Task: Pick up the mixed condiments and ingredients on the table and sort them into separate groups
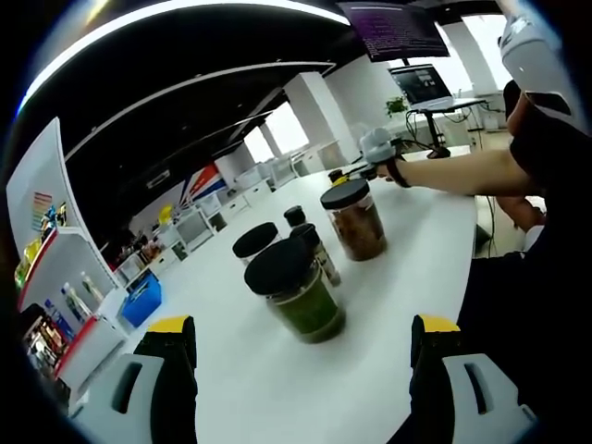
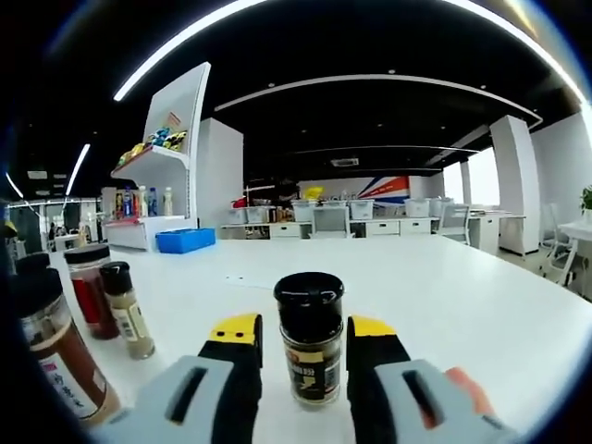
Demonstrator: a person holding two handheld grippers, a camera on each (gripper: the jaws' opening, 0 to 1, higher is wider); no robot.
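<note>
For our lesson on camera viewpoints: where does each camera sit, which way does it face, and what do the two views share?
Left gripper view: rides the open left gripper, facing black-lidded jars, nearest a green-filled jar; the person's outstretched arm shows.
Right gripper view: rides the right gripper, jaws flanking a small black-capped spice bottle, facing shelves.
Shared: the white table and brown-filled jar.

a white table (image 1: 398,305) carries black-lidded jars (image 1: 296,289) and small spice bottles (image 2: 127,307) standing upright.
</note>
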